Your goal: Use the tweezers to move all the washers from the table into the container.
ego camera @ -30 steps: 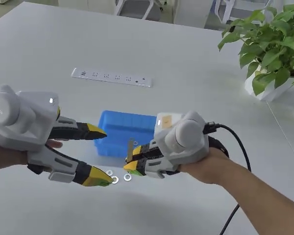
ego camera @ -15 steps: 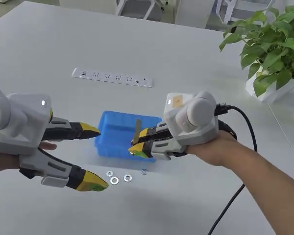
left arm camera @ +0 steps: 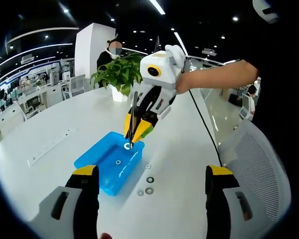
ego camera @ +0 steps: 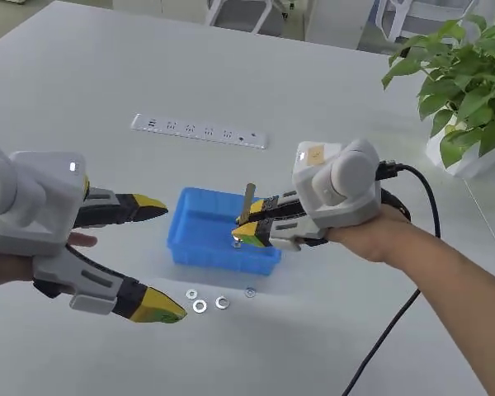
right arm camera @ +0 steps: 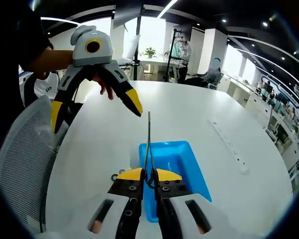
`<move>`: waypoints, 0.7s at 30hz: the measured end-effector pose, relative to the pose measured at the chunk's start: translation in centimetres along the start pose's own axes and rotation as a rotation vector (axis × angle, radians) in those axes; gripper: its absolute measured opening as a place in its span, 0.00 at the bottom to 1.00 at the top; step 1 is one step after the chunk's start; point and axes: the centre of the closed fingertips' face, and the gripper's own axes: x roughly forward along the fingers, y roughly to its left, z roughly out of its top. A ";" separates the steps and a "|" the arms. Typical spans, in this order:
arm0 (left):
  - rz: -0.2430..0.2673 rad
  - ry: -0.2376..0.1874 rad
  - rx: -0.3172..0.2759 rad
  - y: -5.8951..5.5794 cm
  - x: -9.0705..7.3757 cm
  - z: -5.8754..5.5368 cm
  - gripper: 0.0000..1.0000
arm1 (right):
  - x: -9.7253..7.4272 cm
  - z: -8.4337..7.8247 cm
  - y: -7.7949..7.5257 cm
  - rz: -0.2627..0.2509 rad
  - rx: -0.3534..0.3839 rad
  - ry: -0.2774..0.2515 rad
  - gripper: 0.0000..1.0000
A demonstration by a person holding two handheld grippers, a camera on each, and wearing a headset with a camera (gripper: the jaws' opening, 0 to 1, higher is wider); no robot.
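Observation:
My right gripper [ego camera: 249, 232] is shut on thin metal tweezers [ego camera: 249, 200] and hangs over the blue container [ego camera: 200, 246]. The tweezers' lower tip carries a small washer [left arm camera: 127, 146] above the container's near corner [left arm camera: 102, 159]. One washer [left arm camera: 118, 162] lies inside the container. Several loose washers [ego camera: 200, 307] lie on the white table just in front of the container. My left gripper [ego camera: 158, 257] stands open to the left of them, holding nothing. In the right gripper view the tweezers [right arm camera: 149, 144] point forward over the container [right arm camera: 177, 167], with the left gripper [right arm camera: 95, 114] beyond.
A white power strip [ego camera: 200, 130] lies behind the container. A potted plant [ego camera: 462, 82] stands at the far right. A black cable [ego camera: 412, 289] trails from the right gripper across the table. A mesh chair [left arm camera: 259, 164] stands at the table's edge.
The right gripper has risen from beside the loose washers and moved back over the container with the tweezers. The left gripper has stayed open in about the same place.

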 end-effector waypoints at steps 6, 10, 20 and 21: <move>0.016 -0.008 -0.009 0.4 -0.1 0.0 0.99 | 0.7 -0.5 -0.9 0.003 -0.006 0.002 0.09; 0.022 -0.012 -0.012 0.8 -0.2 0.0 0.99 | 1.3 -0.9 -1.5 0.007 -0.005 0.000 0.09; 0.033 -0.015 -0.014 1.8 -0.1 0.0 0.99 | 3.0 -1.4 -2.4 0.026 -0.013 -0.009 0.09; 0.034 -0.016 -0.014 1.9 -0.1 0.0 0.99 | 3.2 -1.4 -2.4 0.027 -0.015 -0.010 0.09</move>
